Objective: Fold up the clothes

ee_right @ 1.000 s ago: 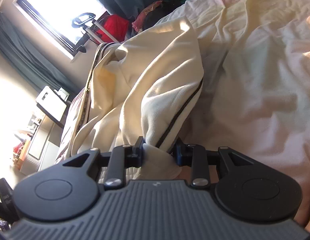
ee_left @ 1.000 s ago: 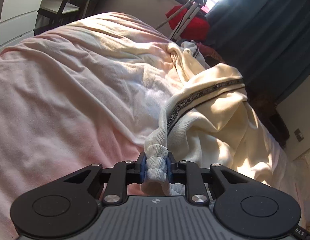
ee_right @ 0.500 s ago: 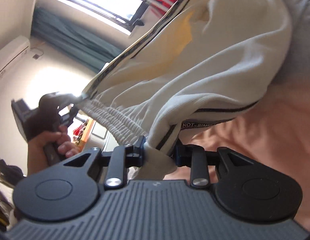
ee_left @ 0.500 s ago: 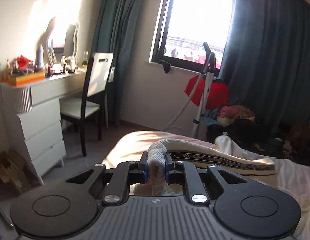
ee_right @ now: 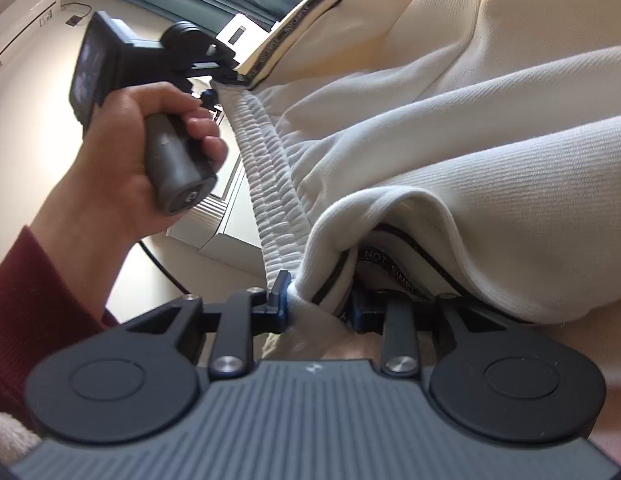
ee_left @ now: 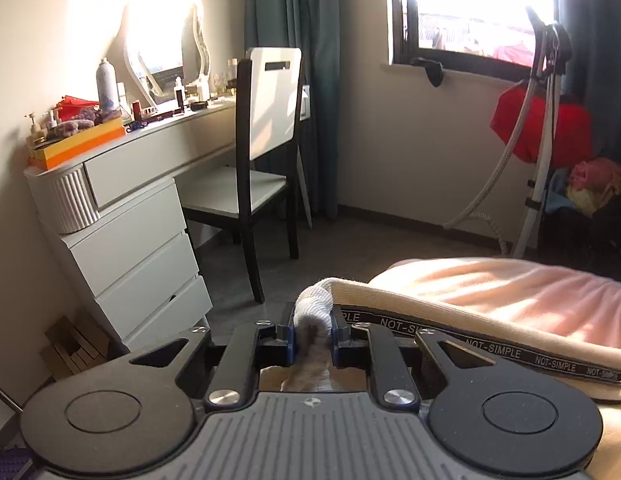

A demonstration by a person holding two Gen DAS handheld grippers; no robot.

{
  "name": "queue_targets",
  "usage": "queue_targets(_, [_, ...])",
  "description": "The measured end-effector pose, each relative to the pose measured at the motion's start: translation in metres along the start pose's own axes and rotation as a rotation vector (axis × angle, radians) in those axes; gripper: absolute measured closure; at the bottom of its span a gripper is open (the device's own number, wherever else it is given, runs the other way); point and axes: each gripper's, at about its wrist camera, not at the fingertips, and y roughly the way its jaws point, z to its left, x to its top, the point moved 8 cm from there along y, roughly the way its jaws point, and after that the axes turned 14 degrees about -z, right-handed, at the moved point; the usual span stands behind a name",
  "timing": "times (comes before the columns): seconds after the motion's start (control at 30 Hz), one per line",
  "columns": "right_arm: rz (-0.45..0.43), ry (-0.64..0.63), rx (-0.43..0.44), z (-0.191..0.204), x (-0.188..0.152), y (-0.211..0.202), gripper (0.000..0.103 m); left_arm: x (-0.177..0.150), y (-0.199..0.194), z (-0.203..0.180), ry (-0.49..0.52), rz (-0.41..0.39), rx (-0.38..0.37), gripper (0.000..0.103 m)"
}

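Both tongs (ee_left: 313, 334) (ee_right: 316, 306) tight on trousers (ee_right: 490, 152)

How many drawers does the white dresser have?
4 in view: one wide drawer under the dresser top, three stacked below it: top, middle, bottom. Others may be hidden.

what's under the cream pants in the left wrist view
A pink bedspread shows beyond the cream pants, which the left gripper clamps at the waistband. What lies directly beneath the pants is covered.

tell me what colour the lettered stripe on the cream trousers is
Black with white lettering, clearest in the left wrist view: lettered stripe on the cream trousers.
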Motion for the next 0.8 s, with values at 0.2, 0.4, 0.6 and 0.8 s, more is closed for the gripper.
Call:
queue_targets(0.2, [0.025,-0.025,0.058,0.006,0.002,0.001,0.056,-0.02,0.005,0.002,-0.025,-0.049,0.002,0.073])
queue_targets(0.4, [0.069,-0.16,0.099,0.027,-0.008,-0.029,0.011,-0.008,-0.057,-0.006,0.007,-0.072,-0.063,0.049])
queue_targets(0.6, [0.012,-0.314,0.092,0.057,0.002,-0.084,0.011,0.001,-0.16,-0.019,-0.011,-0.131,-0.136,0.019])
queue_targets(0.8, [-0.127,-0.492,0.027,0.068,0.034,-0.189,0.01,-0.004,-0.281,-0.046,-0.034,-0.209,-0.245,0.012])
